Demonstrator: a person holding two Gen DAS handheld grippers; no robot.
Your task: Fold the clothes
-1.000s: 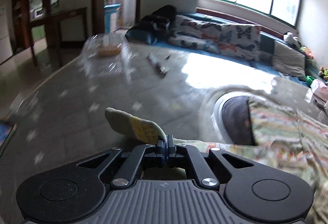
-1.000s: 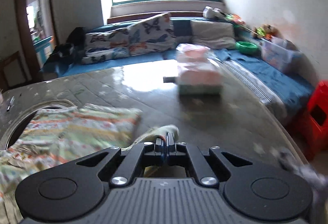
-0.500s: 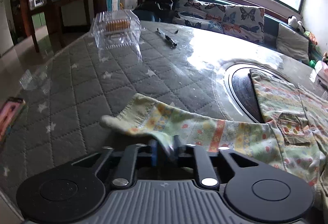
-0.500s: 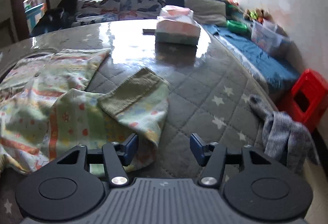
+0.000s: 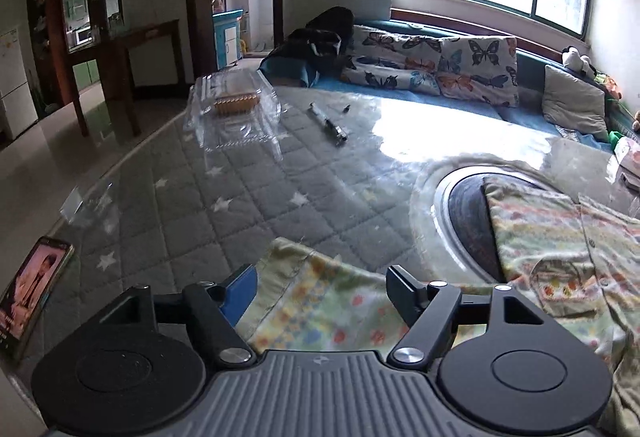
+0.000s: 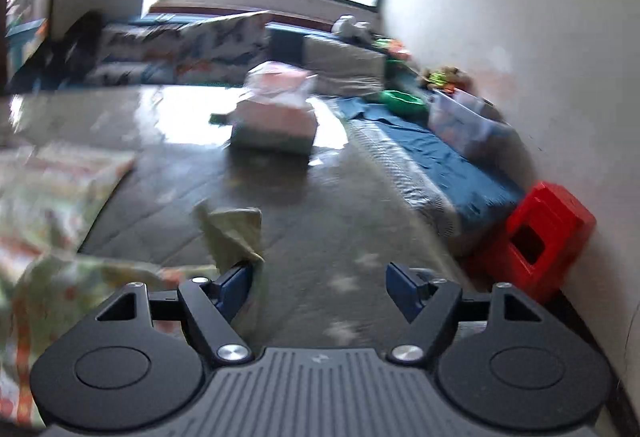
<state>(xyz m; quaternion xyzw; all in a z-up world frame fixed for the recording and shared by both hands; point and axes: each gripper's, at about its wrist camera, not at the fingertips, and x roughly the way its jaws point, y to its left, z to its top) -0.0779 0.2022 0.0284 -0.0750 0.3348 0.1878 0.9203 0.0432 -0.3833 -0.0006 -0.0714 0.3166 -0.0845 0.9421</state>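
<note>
A pale green child's top [image 5: 560,237] with coloured stripes and flowers lies spread on the quilted table [image 5: 240,205]. One sleeve [image 5: 320,301] rests flat on the table under my left gripper [image 5: 320,289]. Its jaws are opening wide and the pads do not touch the cloth. In the blurred right wrist view the top [image 6: 52,189] lies at the left. The other sleeve's ribbed cuff [image 6: 234,231] sticks up beside the left finger of my right gripper [image 6: 320,279]. Those jaws are opening too, with only table between them.
A clear plastic food box [image 5: 236,105], a pen [image 5: 328,123] and a phone [image 5: 32,293] lie on the table's left side, with a round metal-rimmed inset [image 5: 464,205] at its centre. Tissue packs [image 6: 276,121] stand farther back. A red stool [image 6: 548,237] stands by the wall.
Both grippers went from shut on a sleeve cuff to wide apart. Both sleeves dropped onto the table. The right gripper swung to the right.
</note>
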